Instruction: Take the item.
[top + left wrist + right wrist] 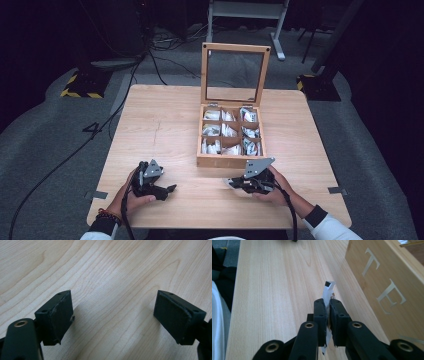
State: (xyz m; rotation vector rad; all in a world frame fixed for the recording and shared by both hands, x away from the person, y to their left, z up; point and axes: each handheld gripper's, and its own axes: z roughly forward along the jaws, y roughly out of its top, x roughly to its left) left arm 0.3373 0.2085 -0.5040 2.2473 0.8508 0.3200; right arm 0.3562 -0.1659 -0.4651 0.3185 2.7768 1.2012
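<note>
Wooden tabletop point(105, 272), pale and clean-grained, lies under the left gripper point(167, 189), which rests low on the near left part of the table with its jaws spread well apart and nothing between the two black pads point(61, 315); it is released and idle, angled toward the middle of the table. To its right, well apart from it, the right gripper point(327, 315) sits just in front of the near wall of the tea box point(387, 277), its jaws clenched on a thin white sachet point(328, 290) that stands on edge between the pads, the upper end poking out beyond the fingertips and curling slightly, the lower end showing beneath the jaws. In the high view a bit of white shows at that gripper's left side point(231, 183), close to the tabletop. Judging by the way it bends, the sachet is very light, soft and papery (probably a tea bag wrapper, like the packets filling the box's compartments point(220, 131)), so it should flex and flutter rather than resist, and a hard squeeze will crease it without much harm. It looks slick enough to slide out if pinched by a corner; the sound grip is the present one, flat faces between the pads, near the middle of its length. Beyond the right gripper the box stands open, its glazed lid point(234, 74) upright at the far side.
</note>
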